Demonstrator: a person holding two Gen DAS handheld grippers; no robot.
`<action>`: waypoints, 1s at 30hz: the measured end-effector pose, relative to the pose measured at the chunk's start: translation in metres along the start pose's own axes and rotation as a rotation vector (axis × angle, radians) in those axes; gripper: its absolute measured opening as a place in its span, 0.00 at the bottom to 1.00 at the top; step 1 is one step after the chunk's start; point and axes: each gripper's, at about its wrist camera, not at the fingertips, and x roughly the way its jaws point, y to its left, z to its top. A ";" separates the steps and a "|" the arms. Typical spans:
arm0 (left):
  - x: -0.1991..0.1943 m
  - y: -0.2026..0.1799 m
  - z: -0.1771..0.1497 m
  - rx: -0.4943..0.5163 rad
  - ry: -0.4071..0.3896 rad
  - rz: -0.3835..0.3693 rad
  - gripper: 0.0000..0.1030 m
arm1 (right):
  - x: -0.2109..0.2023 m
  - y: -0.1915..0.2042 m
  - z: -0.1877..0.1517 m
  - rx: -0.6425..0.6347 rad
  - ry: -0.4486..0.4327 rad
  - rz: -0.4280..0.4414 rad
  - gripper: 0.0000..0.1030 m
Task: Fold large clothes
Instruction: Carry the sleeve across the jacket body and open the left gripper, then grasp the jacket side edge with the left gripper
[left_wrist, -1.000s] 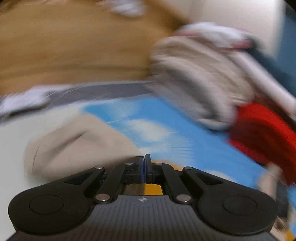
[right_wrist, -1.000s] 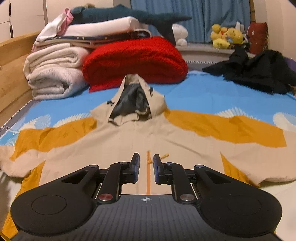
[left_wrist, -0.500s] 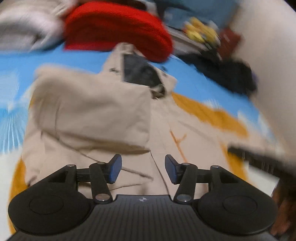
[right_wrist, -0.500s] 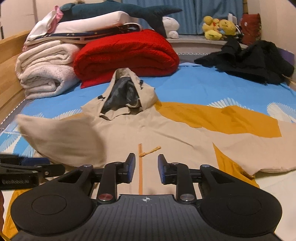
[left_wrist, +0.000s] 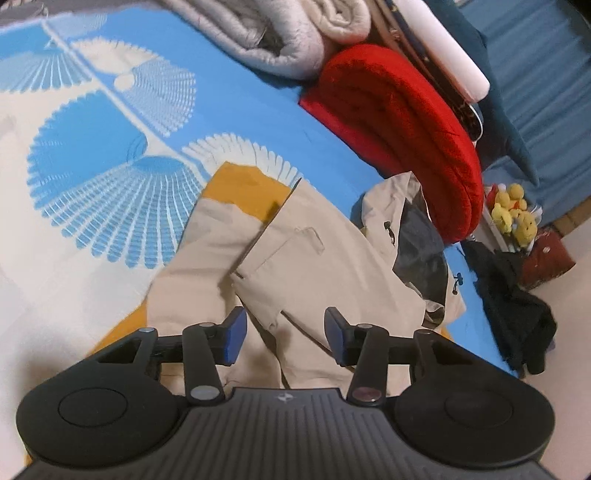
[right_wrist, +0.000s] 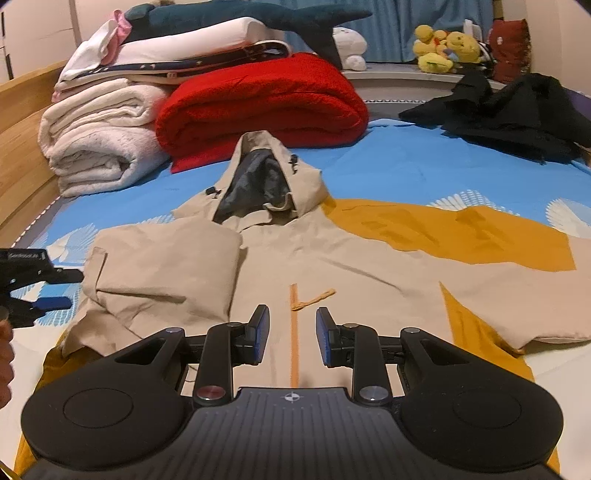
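Note:
A beige and mustard hooded jacket (right_wrist: 332, 258) lies front up on the blue patterned bed. Its left sleeve (right_wrist: 162, 273) is folded in over the chest; the right sleeve (right_wrist: 461, 236) still lies spread out to the right. In the left wrist view the folded sleeve (left_wrist: 306, 266) lies just beyond my left gripper (left_wrist: 284, 332), which is open and empty above it. My left gripper also shows at the left edge of the right wrist view (right_wrist: 48, 291). My right gripper (right_wrist: 291, 332) is open and empty, low over the jacket's orange zipper (right_wrist: 294, 332).
A folded red blanket (right_wrist: 266, 103) and rolled white blankets (right_wrist: 99, 147) lie behind the hood, with stacked bedding and a plush shark (right_wrist: 240, 18) on top. A black garment (right_wrist: 509, 114) lies at the back right. Yellow plush toys (right_wrist: 443, 48) sit on the ledge.
My left gripper carried the left sleeve across onto the jacket's chest, opened and let it go, then pulled back to the left. My right gripper's fingers opened wider.

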 end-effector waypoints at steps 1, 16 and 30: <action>0.002 0.003 0.001 -0.017 0.008 -0.013 0.48 | 0.001 0.001 0.000 -0.005 0.002 0.008 0.27; 0.021 0.028 -0.002 -0.161 -0.050 0.006 0.47 | 0.017 0.017 0.002 -0.042 0.021 0.098 0.17; 0.002 -0.016 0.003 0.075 -0.114 -0.091 0.05 | 0.018 0.033 -0.002 -0.123 0.011 0.148 0.23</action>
